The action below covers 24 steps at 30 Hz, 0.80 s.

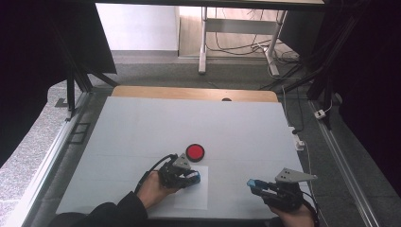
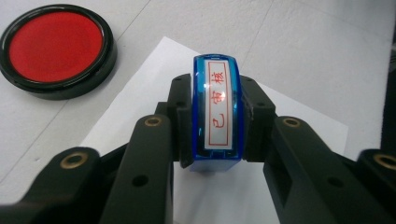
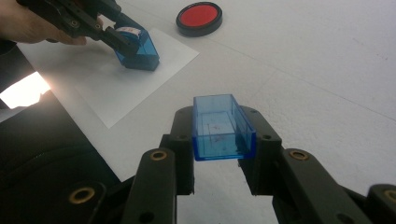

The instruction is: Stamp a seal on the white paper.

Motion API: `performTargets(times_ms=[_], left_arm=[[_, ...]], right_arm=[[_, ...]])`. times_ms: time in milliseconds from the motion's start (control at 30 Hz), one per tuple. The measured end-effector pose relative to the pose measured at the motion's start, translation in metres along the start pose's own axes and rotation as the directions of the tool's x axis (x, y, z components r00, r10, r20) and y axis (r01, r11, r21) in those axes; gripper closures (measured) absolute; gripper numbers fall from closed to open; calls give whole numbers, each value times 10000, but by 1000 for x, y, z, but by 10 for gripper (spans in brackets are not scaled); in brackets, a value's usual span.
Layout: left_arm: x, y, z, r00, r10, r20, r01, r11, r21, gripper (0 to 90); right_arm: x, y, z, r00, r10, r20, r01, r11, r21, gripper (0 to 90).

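Observation:
My left gripper (image 2: 217, 126) is shut on a blue stamp (image 2: 217, 112) with a white label of red characters on top. The stamp rests base down on a white sheet of paper (image 2: 289, 116). In the high view the left gripper (image 1: 193, 178) sits over the sheet (image 1: 194, 198), just below the round red ink pad (image 1: 195, 152). My right gripper (image 3: 219, 135) is shut on the stamp's clear blue cap (image 3: 220, 127), held above the table with its hollow side up. That gripper (image 1: 255, 185) shows at the lower right in the high view. The ink pad (image 2: 55, 49) lies open beside the sheet.
A large white mat (image 1: 142, 127) covers the wooden table. The table's near edge runs just below both hands. The left hand and its gripper (image 3: 112, 35) are seen far off in the right gripper view, with the ink pad (image 3: 199, 17) behind.

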<state>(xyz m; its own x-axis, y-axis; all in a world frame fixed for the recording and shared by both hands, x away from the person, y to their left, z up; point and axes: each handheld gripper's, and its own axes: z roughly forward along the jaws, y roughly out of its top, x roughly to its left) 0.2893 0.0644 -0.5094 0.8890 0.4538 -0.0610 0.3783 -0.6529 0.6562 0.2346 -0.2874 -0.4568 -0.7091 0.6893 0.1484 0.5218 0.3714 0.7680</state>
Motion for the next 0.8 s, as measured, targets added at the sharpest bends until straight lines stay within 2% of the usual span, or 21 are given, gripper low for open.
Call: performTargets(times_ms=[100, 233, 367, 433, 533, 800], left_arm=[[-1, 1, 0, 10000, 41, -55, -41, 10000, 63, 703], [5, 0, 0, 9990, -303, 318, 303, 9995, -10, 702], [5, 1, 0, 9993, -236, 292, 235, 9997, 13, 701], [8, 1, 0, 9980, -412, 486, 414, 9991, -37, 700], [10, 0, 0, 9972, -458, 599, 463, 9989, -74, 699], [10, 0, 0, 9976, -396, 575, 404, 9991, -123, 697]], right_arm=[[0, 0, 0, 10000, -3, -21, 3, 10000, 24, 681], [0, 0, 0, 10000, 0, -38, 0, 10000, 2, 681], [-1, 0, 0, 10000, -4, -57, 4, 10000, 13, 681], [-1, 0, 0, 10000, -12, -59, 12, 10000, 8, 681], [-1, 0, 0, 10000, -25, -25, 25, 10000, 15, 681], [-1, 0, 0, 10000, 9, -74, -9, 10000, -45, 680]])
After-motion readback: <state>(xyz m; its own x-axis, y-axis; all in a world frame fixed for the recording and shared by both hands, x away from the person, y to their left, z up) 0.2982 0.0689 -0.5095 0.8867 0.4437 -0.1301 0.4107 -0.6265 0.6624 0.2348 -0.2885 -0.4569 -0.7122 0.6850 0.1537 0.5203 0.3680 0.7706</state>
